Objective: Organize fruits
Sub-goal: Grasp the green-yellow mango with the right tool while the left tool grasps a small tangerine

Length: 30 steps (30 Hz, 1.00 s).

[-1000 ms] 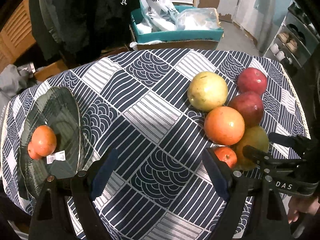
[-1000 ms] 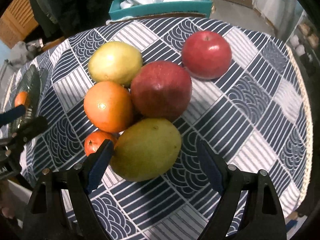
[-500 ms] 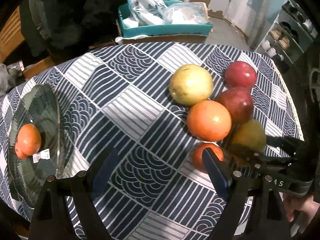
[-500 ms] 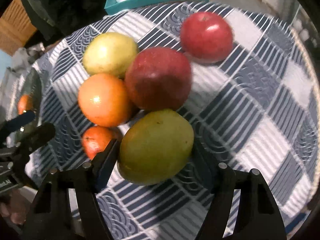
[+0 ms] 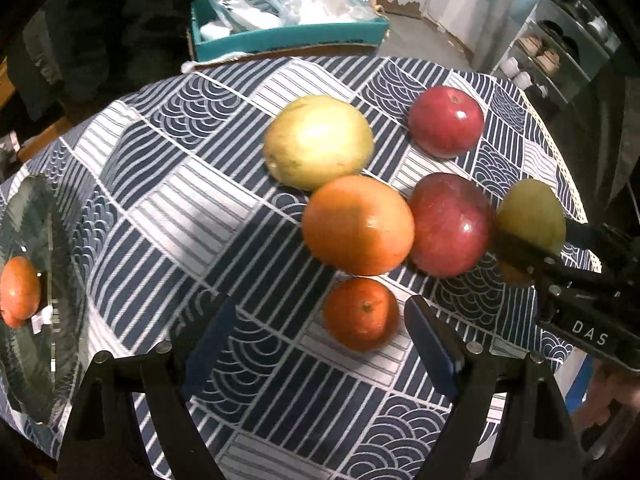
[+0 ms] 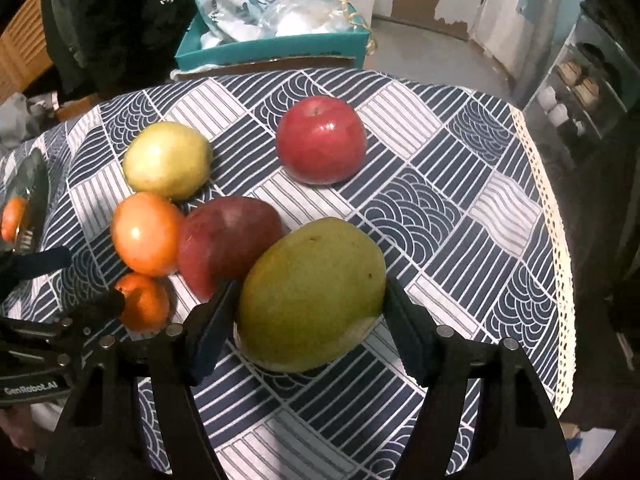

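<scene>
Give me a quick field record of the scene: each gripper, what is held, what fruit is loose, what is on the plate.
right gripper: shut on the mango
left gripper: open, holds nothing, small tangerine just ahead between its fingers
loose on tablecloth: yellow fruit, orange, dark red apple, bright red apple, small tangerine
plate: glass, at left edge, holds orange fruit with a sticker beside it
behind table: teal box with plastic bags
</scene>
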Each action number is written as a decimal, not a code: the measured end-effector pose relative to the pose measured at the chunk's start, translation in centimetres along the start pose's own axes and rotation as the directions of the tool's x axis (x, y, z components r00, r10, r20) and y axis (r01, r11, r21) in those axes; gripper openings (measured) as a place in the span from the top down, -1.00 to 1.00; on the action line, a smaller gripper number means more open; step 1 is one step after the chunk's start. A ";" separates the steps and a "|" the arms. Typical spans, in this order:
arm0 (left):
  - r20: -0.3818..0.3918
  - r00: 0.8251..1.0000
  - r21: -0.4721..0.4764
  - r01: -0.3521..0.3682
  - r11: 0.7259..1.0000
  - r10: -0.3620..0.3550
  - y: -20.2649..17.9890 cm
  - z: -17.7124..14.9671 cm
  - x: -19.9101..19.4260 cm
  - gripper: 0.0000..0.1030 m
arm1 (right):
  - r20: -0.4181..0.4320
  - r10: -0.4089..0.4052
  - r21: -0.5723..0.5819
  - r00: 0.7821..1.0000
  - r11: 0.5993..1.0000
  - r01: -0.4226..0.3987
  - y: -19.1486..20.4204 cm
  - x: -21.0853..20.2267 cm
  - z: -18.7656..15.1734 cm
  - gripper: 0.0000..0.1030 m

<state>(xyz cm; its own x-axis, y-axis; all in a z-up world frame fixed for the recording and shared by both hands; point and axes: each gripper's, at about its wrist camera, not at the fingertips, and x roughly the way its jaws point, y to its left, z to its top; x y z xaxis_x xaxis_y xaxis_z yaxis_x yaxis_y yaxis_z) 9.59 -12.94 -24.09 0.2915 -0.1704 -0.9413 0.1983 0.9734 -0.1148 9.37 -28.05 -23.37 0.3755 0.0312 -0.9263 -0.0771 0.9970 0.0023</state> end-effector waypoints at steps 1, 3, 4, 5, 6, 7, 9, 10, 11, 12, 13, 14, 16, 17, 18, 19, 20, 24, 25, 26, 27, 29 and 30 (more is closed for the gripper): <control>-0.005 1.000 -0.001 0.005 1.000 -0.005 -0.1 0.0 0.2 -0.70 | -0.003 0.000 0.003 1.000 1.000 0.000 0.1 0.2 0.1 -0.40; -0.015 1.000 -0.004 0.015 1.000 -0.015 -0.5 0.0 0.7 -0.70 | -0.006 0.012 0.014 1.000 1.000 -0.012 0.0 0.5 0.1 -0.40; -0.018 1.000 -0.003 0.018 1.000 -0.018 -0.6 0.0 0.9 -0.70 | -0.006 0.018 0.017 1.000 1.000 -0.018 -0.2 0.5 0.0 -0.40; -0.022 1.000 0.000 0.017 1.000 -0.017 -0.8 -0.1 1.1 -0.69 | -0.006 0.019 0.018 1.000 1.000 -0.019 -0.2 0.5 -0.1 -0.40; -0.025 1.000 0.006 0.015 1.000 -0.014 -1.0 -0.1 1.4 -0.65 | -0.005 0.020 0.019 1.000 1.000 -0.020 -0.1 0.5 -0.1 -0.40; -0.026 1.000 0.010 0.013 1.000 -0.012 -1.0 -0.1 1.5 -0.63 | -0.005 0.021 0.021 1.000 1.000 -0.021 -0.2 0.5 -0.1 -0.40; -0.032 0.999 0.022 0.010 1.000 -0.009 -1.2 -0.2 1.9 -0.55 | -0.004 0.024 0.023 1.000 0.999 -0.024 -0.3 0.5 -0.1 -0.40; -0.036 0.999 0.024 0.011 1.000 -0.010 -1.2 -0.3 2.0 -0.52 | -0.004 0.026 0.025 1.000 0.999 -0.026 -0.4 0.5 -0.1 -0.40; -0.045 0.999 0.026 0.013 1.000 -0.012 -1.2 -0.3 2.3 -0.45 | -0.003 0.028 0.029 1.000 0.999 -0.027 -0.5 0.5 -0.1 -0.40; -0.052 0.999 0.027 0.015 1.000 -0.014 -1.2 -0.4 2.5 -0.34 | -0.003 0.028 0.030 1.000 0.999 -0.028 -0.6 0.5 -0.1 -0.40; -0.059 0.998 0.027 0.020 0.999 -0.019 -1.2 -0.5 2.7 -0.29 | -0.003 0.030 0.032 1.000 0.999 -0.030 -0.6 0.6 -0.1 -0.40; -0.068 0.997 0.027 0.044 0.999 -0.042 -1.2 -0.6 3.0 -0.16 | -0.003 0.031 0.034 1.000 0.999 -0.031 -0.7 0.6 -0.1 -0.40; -0.071 0.994 0.025 0.082 0.996 -0.080 -1.3 -0.7 3.0 0.07 | -0.001 0.031 0.034 1.000 0.999 -0.031 -0.6 0.5 0.0 -0.40; -0.069 0.994 0.030 0.083 0.996 -0.081 -1.4 -0.7 2.8 0.09 | 0.000 0.032 0.033 0.999 0.999 -0.032 -0.5 0.5 0.0 -0.40; -0.065 0.996 0.039 0.068 0.997 -0.065 -1.5 -0.7 2.7 0.09 | 0.002 0.032 0.032 0.999 0.999 -0.032 -0.5 0.5 0.0 -0.40; -0.054 0.997 0.051 0.058 0.997 -0.055 -1.5 -0.8 2.5 0.10 | 0.006 0.032 0.028 0.999 0.999 -0.032 -0.4 0.4 0.0 -0.40; -0.050 0.997 0.053 0.059 0.997 -0.057 -1.5 -0.9 2.3 0.10 | 0.008 0.030 0.026 1.000 0.999 -0.031 -0.3 0.3 0.0 -0.40; -0.031 0.997 0.046 0.069 0.997 -0.067 -1.2 -0.9 1.4 0.11 | 0.025 0.024 0.019 0.999 1.000 -0.025 -0.1 -0.2 0.1 -0.40; -0.024 0.998 0.049 0.064 0.997 -0.062 -1.2 -0.9 1.0 0.11 | 0.032 0.023 0.016 0.999 1.000 -0.024 0.0 -0.5 0.2 -0.40; -0.017 0.998 0.050 0.059 0.997 -0.058 -1.0 -0.9 0.6 0.11 | 0.036 0.023 0.014 0.999 1.000 -0.023 0.0 -0.6 0.3 -0.40; -0.011 0.998 0.049 0.056 0.997 -0.055 -0.9 -0.8 0.3 0.11 | 0.041 0.022 0.011 0.999 1.000 -0.023 0.0 -0.8 0.3 -0.40; 0.009 0.999 0.045 0.052 0.998 -0.052 -0.7 -0.8 -0.5 0.11 | 0.058 0.015 0.002 0.998 1.000 -0.015 0.3 -1.3 0.5 -0.40; 0.026 0.998 0.042 0.049 0.998 -0.050 -0.5 -0.7 -1.1 0.11 | 0.064 0.014 -0.001 0.998 1.000 -0.014 0.3 -1.5 0.6 -0.40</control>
<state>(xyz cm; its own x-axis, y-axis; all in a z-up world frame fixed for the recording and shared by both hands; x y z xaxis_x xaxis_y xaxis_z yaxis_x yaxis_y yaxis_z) 8.47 -13.16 -23.18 0.3053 -0.2224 -0.9259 0.2517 0.9566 -0.1468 9.29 -27.72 -21.79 0.4325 0.0498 -0.9003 -0.0837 0.9964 0.0149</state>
